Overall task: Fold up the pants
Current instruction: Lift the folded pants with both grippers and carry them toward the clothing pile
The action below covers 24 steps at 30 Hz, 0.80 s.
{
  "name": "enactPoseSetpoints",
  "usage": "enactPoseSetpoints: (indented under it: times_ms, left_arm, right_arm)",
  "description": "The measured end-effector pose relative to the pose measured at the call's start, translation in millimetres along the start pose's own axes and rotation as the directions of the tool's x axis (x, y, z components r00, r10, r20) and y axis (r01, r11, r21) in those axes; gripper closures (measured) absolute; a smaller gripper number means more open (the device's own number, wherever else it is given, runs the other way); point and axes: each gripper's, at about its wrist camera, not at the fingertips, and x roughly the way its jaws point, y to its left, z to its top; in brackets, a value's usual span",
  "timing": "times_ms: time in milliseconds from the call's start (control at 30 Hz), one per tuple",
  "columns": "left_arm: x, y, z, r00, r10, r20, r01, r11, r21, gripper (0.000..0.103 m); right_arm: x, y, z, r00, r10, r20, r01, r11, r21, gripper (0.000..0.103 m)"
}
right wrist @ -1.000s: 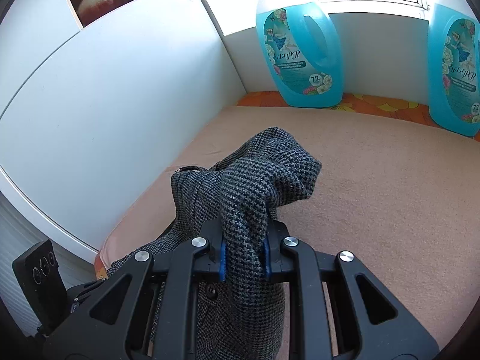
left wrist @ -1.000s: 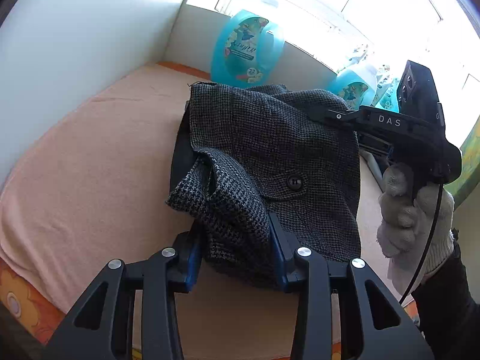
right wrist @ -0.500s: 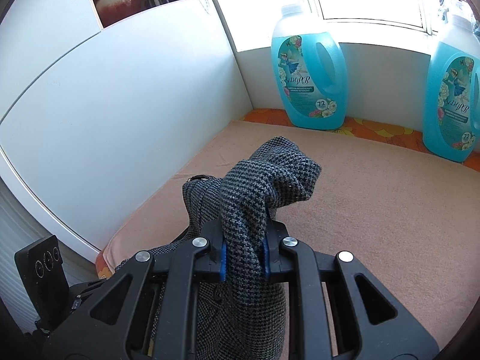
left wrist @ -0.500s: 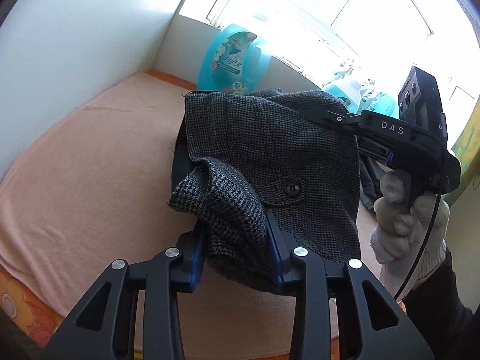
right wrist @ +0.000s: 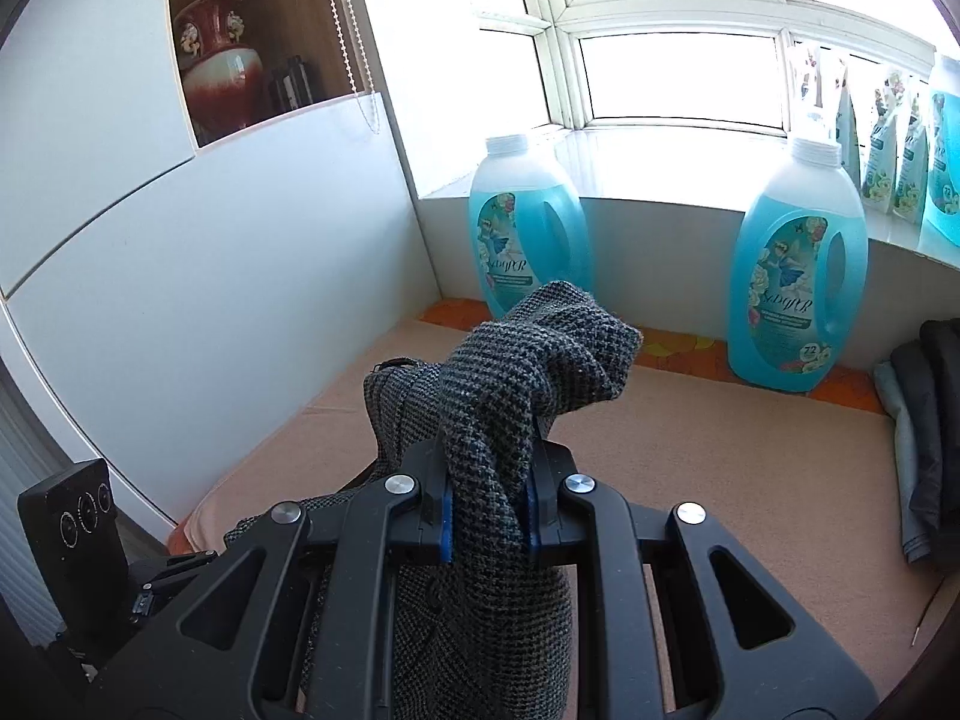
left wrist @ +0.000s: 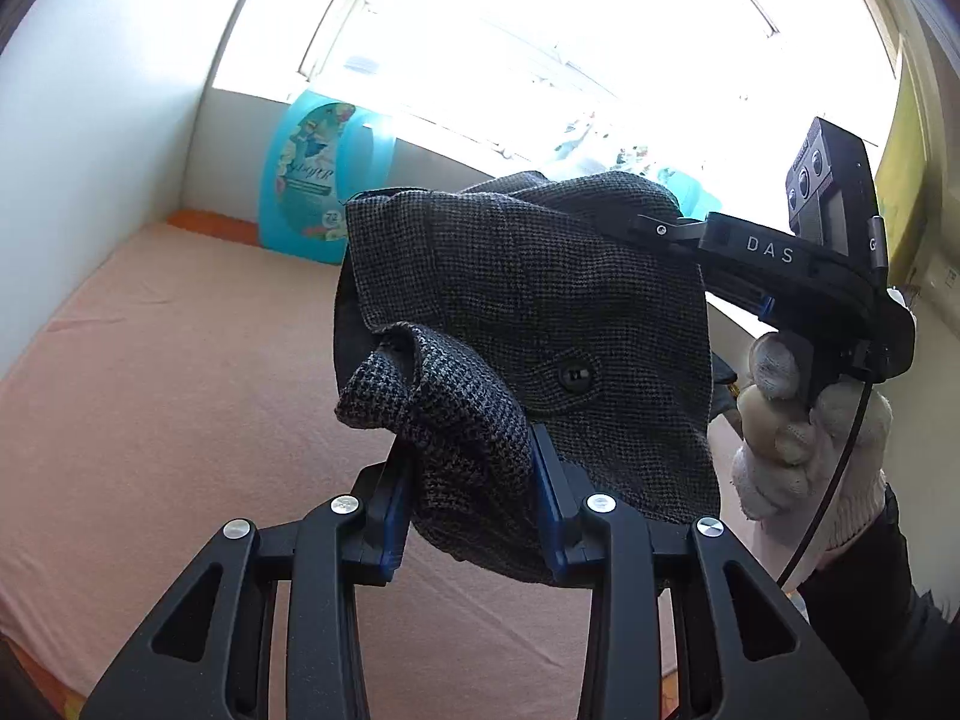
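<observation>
The dark grey checked pants [left wrist: 540, 312] hang in the air above the peach-coloured surface [left wrist: 180, 390], folded into a thick bundle with a black button facing me. My left gripper [left wrist: 471, 483] is shut on a bunched corner of the cloth. In the left wrist view the right gripper [left wrist: 660, 234] comes in from the right, held by a white-gloved hand [left wrist: 792, 444], and clamps the far upper edge. From the right wrist the right gripper [right wrist: 487, 501] is shut on a thick roll of the pants [right wrist: 528, 372], which drape below it.
Two large blue detergent bottles [right wrist: 528, 234] [right wrist: 798, 276] stand against the windowsill at the back. A white wall panel [right wrist: 180, 270] borders the left side. Dark folded clothes [right wrist: 930, 432] lie at the right edge. A red vase [right wrist: 219, 66] sits in a niche above.
Both grippers have risen with the pants, lifting the bundle clear of the peach surface. The views now show more window and less surface. Both grips are unchanged.
</observation>
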Motion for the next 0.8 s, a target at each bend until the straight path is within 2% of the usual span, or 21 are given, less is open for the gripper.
enactPoseSetpoints:
  times_ms: [200,400,567,800]
  left_arm:
    - [29.7,-61.9,17.6,0.996,-0.088,-0.010,0.089,0.992,0.095,0.070]
    - [70.4,-129.8,37.8,0.985,-0.171,-0.022,0.172,0.967,0.189,0.070]
    - [114.0,-175.4,52.9,0.971,-0.234,-0.057,0.240,0.944,0.226,0.070]
    - [168.9,-238.1,68.3,0.952,-0.296,-0.083,0.307,0.904,0.297,0.070]
  right_arm:
    - [-50.8,-49.7,15.8,0.993,-0.109,0.056,0.108,0.994,0.010,0.086]
    - [-96.3,-112.7,35.3,0.970,-0.221,0.102,0.218,0.975,0.047,0.086]
    - [-125.8,-161.2,50.4,0.942,-0.310,0.127,0.303,0.950,0.070,0.086]
    - [-147.3,-229.3,70.3,0.896,-0.425,0.132,0.419,0.905,0.069,0.086]
